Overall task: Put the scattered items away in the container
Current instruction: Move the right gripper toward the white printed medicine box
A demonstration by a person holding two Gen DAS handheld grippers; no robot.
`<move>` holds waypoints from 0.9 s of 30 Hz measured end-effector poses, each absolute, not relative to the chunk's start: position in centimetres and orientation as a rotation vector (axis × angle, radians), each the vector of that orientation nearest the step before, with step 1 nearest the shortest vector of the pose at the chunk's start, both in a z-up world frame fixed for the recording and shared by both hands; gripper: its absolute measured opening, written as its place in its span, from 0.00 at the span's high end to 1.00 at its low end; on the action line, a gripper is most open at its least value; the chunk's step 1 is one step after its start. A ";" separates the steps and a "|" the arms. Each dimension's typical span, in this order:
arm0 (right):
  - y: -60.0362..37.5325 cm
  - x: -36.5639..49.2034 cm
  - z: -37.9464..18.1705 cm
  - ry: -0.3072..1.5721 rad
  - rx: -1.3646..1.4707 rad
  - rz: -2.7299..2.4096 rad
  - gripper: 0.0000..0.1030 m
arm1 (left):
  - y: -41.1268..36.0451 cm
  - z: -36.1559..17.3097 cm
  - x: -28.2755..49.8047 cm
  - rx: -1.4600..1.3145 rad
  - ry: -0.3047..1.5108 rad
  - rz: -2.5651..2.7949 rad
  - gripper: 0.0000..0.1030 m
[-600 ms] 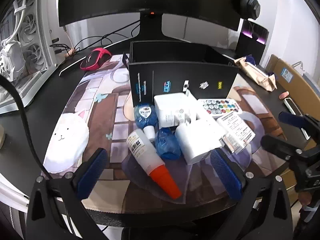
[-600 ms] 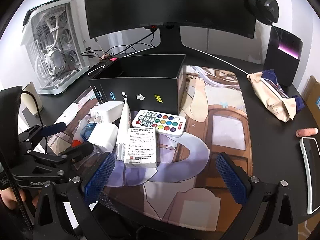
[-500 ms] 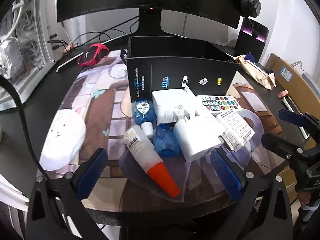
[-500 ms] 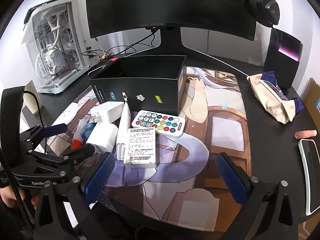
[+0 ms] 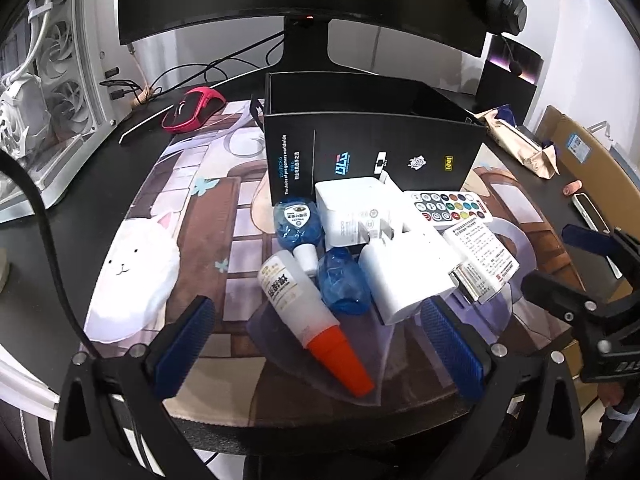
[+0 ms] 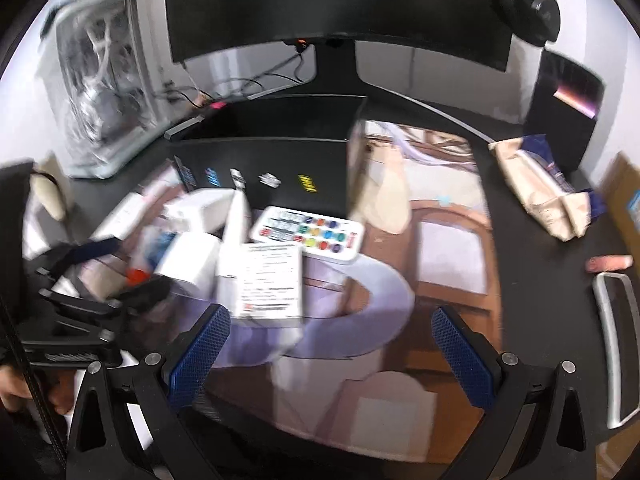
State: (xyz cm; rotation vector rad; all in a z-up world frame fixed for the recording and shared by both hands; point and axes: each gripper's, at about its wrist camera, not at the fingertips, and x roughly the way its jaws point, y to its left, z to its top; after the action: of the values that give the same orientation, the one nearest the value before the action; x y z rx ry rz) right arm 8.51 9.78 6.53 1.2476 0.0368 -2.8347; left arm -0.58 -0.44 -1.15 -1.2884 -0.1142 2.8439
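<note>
Step in hand, judged: first pick from clutter; nothing visibly in box yet.
- Open-topped black cardboard box (image 5: 372, 152): mid desk mat, clutter against its front wall.
- White glue bottle, orange cone cap (image 5: 308, 312): near mat's front edge, nearest item, lying flat, cap toward camera.
- Left gripper (image 5: 316, 340): blue pads wide apart, empty, straddling bottle from short of it.
- Right gripper (image 6: 328, 344): wide apart, empty; white leaflet-wrapped packet (image 6: 272, 284) just ahead-left; view blurred.
- Advice: close across bottle body, not tapered cap; avoid neighbouring blue bottle.
</note>
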 end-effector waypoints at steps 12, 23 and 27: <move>8.6 8.7 6.3 0.071 1.189 -2.790 0.00 | -1.0 -0.8 -0.6 -1.274 -0.154 2.812 0.00; 9.7 7.3 5.3 0.034 1.228 -2.796 0.00 | -1.0 -0.7 -0.6 -1.287 -0.144 2.794 0.00; 9.6 7.0 5.3 0.021 1.230 -2.786 0.00 | -1.2 -0.7 -0.6 -1.284 -0.143 2.793 0.00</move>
State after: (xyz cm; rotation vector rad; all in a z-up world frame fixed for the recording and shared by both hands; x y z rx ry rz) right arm 7.02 9.59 5.26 1.2298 0.0206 -2.7860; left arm -0.64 -1.16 -0.71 -1.2837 -0.1432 2.7934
